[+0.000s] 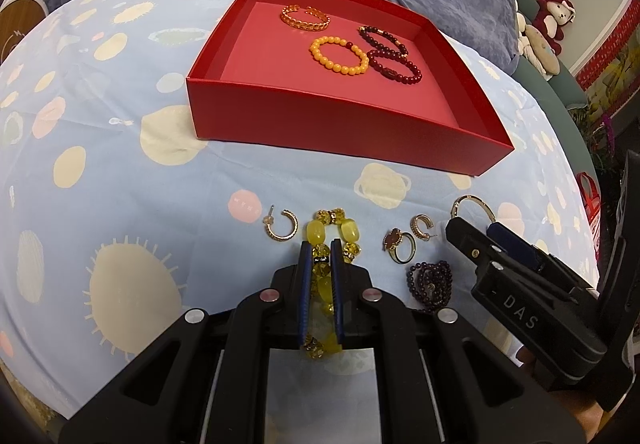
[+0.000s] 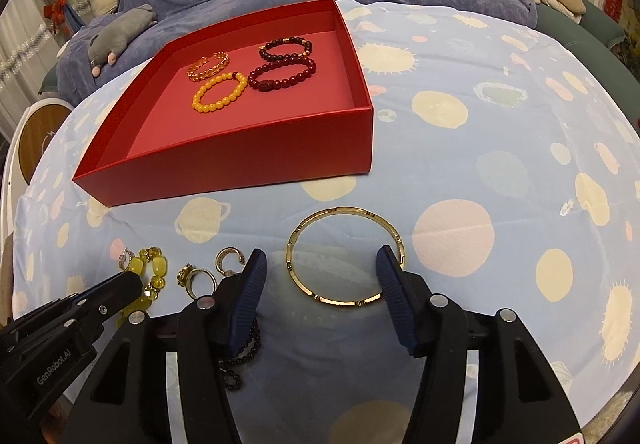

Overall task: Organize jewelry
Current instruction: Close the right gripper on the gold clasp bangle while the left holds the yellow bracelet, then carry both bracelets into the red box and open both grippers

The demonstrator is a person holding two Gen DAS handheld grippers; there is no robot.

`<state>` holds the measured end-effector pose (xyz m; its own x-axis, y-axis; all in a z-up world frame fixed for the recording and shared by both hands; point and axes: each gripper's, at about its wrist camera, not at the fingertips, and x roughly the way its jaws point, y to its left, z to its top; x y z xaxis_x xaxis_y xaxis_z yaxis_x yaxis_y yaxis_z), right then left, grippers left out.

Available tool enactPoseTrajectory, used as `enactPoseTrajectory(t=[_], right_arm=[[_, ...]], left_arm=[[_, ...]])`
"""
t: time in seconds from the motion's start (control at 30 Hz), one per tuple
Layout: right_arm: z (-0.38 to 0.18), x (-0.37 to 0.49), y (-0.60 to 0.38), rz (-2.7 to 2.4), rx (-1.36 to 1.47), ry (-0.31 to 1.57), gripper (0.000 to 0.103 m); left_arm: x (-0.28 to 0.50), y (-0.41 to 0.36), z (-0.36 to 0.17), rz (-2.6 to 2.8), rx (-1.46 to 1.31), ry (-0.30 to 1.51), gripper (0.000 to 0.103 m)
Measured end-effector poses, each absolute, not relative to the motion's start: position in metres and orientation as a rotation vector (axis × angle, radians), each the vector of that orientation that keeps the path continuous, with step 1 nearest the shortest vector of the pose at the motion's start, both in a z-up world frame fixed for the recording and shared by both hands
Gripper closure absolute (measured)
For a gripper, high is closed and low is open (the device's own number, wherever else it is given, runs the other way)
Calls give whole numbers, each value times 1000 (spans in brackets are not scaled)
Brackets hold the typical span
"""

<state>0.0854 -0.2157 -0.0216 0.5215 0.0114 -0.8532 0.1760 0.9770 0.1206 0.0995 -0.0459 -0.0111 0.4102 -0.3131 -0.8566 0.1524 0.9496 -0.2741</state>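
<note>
The left gripper (image 1: 321,244) has its blue pads closed narrowly on the yellow beaded bracelet (image 1: 328,232), which runs lengthwise between the jaws, its far beads lying on the planet-print sheet (image 1: 120,164) just past the fingertips. The right gripper (image 2: 322,264) stands about half open with nothing pinched: the gold bangle (image 2: 344,256) lies flat on the sheet, its right side passing under the right finger, its left side in the gap, apart from the left finger. Between the two tools lie a gold hoop earring (image 1: 420,228), a ring with a red-brown stone (image 1: 398,244) and a dark purple beaded bracelet (image 1: 430,284); another hoop earring (image 1: 282,230) sits left of the yellow beads. Beyond them, the red box (image 1: 320,116) holds an orange beaded bracelet (image 1: 339,55), a gold link cuff (image 1: 305,17) and two dark red beaded bracelets (image 1: 394,56).
</note>
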Motion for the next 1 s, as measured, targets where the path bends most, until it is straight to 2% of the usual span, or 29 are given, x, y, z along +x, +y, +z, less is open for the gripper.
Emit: enactPoseTrajectory(t=[0.07,0.17,0.4,0.53,0.6,0.7,0.8,1.0], right_arm=[[-20,84,-217,-114,195,1013,51],[-9,74,-224,-111,227,949,50],[-21,77,-241,-111,302,1008,47],[-21,82,-231,-104,268,1008,37],[-23,83,-225,-109,237,1004,36],[-25,87,-217,-123,166,1000,36],[-25,88,-214,-136,117,997,42],[-25,88,-216,-130,130,996,43]], left_arm=[[100,-46,-11,-295,-162,1112,94],[99,-45,-11,-297,-163,1113,94],[99,-47,-13,-294,-173,1113,94],[99,-47,-13,-295,-173,1112,94],[99,-47,-13,-294,-173,1112,94],[99,-46,-13,-295,-172,1112,94],[100,-46,-13,-295,-172,1112,94],[98,-46,-12,-303,-177,1112,94]])
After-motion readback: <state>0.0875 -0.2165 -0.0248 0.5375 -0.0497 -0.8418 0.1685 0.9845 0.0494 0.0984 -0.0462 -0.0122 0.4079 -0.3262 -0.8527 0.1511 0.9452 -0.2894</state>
